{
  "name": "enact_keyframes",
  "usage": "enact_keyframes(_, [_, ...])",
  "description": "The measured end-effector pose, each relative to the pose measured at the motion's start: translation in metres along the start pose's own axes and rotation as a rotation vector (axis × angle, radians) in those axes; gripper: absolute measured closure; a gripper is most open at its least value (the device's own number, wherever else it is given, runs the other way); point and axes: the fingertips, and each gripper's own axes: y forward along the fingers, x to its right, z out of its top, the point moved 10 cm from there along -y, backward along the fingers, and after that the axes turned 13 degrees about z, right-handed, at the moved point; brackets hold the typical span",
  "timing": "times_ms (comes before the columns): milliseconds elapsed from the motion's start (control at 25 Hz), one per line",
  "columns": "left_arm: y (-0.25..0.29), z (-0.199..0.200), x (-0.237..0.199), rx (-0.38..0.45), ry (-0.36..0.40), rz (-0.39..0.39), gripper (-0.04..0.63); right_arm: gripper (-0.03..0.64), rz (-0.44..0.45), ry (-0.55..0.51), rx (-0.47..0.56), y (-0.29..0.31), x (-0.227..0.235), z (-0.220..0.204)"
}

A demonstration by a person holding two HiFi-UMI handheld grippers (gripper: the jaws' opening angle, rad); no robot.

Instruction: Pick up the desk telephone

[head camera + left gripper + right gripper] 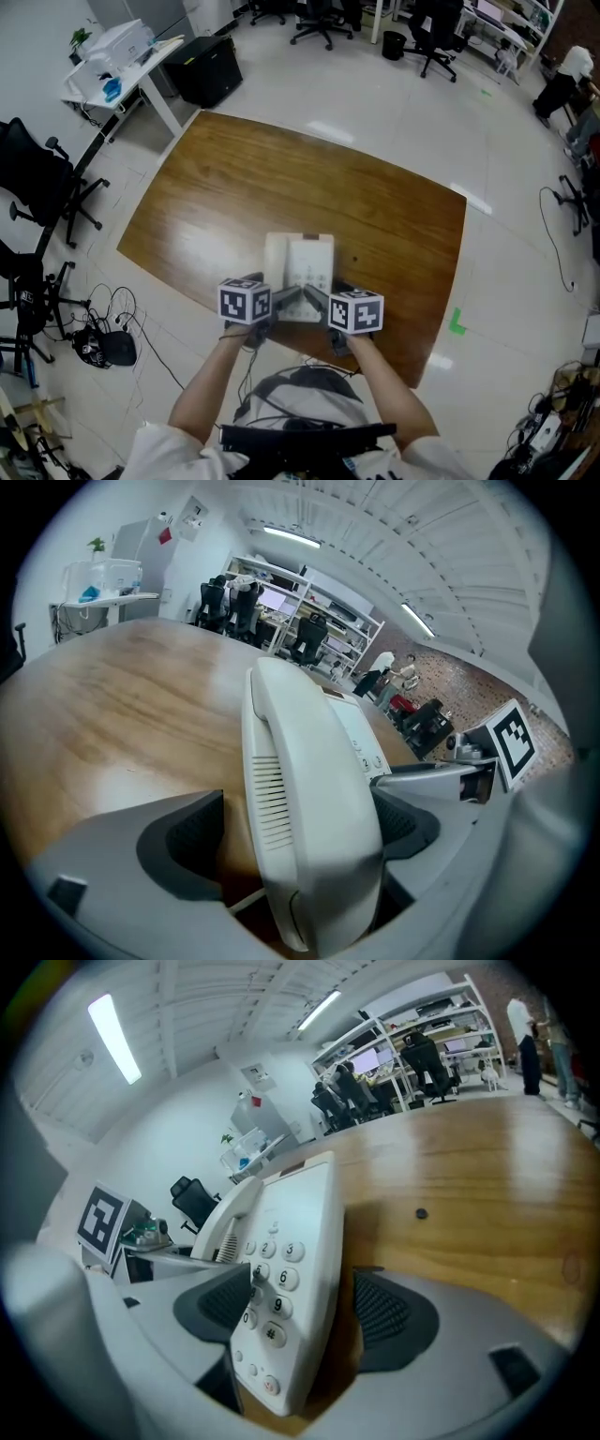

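Left gripper (300, 832) and right gripper (291, 1312) jaws stand open astride the phone (300, 262); uneven closing could pull the handset (309, 789) off.

White desk telephone (301, 263) lies on wooden table (281, 183).

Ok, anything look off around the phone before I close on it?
Nothing stands out. The telephone lies flat on the table, with its handset seated in the cradle. The left gripper and right gripper straddle it with jaws open.
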Motion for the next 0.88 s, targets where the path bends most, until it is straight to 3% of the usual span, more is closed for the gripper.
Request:
enact_keyframes(200, [0.002,0.002,0.002,-0.018,0.002,-0.019,0.121,0.307,0.028,0.021,0.018,0.005,-0.002,0.000])
enact_keyframes(280, [0.000,0.004,0.006,-0.023,-0.011,-0.040,0.204,0.304,0.031,0.017,0.033,0.005,-0.002,-0.002])
enact_keyframes(880, [-0.009,-0.005,0.010,0.071,-0.041,0.002,0.221,0.310,0.020,-0.046,0.089,0.000,-0.005,-0.005])
